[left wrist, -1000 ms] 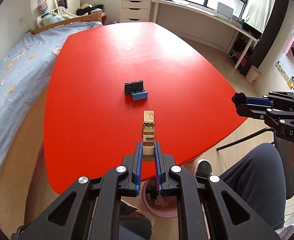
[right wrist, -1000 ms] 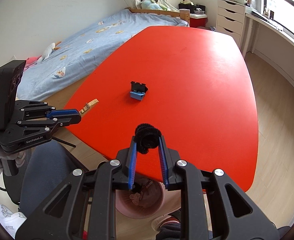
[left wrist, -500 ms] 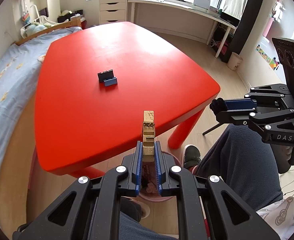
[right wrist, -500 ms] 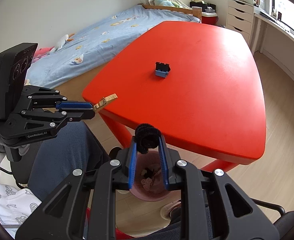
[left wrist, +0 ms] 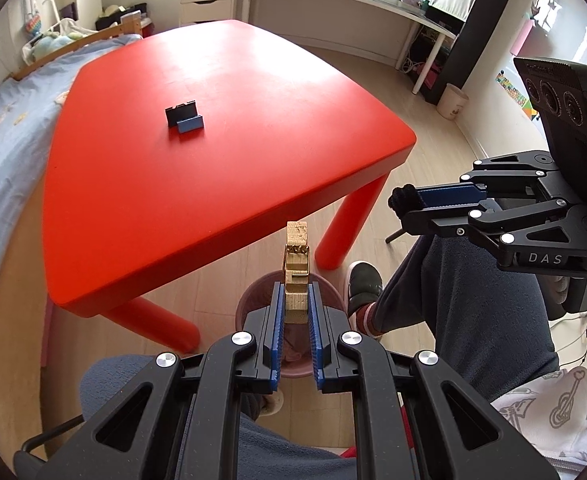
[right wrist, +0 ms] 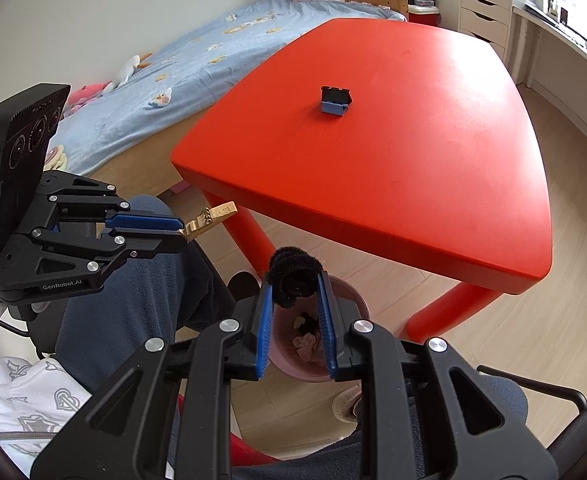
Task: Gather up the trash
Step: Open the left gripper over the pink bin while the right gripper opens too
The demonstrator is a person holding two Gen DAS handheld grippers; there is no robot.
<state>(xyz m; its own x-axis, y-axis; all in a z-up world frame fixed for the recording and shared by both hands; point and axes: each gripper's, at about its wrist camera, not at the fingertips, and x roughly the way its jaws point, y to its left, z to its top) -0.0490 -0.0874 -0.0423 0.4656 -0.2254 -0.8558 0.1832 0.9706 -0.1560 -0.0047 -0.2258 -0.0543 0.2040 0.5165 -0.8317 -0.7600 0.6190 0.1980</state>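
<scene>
"DAS" on the right tongs (left wrist: 403, 208); "GenRobot.AI" on the left tongs (right wrist: 181, 229).

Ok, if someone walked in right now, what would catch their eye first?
Probably the big red table, bare except for a small black and blue holder near its middle. Next, both grippers beside it over a pink bin on the floor: the left gripper clamps a wooden clothespin, the right gripper a black fuzzy coil.

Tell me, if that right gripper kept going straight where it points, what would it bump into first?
Likely the pink bin on the floor: the right gripper, clamping a black fuzzy wad, aims down over its opening, though depth is uncertain.
</scene>
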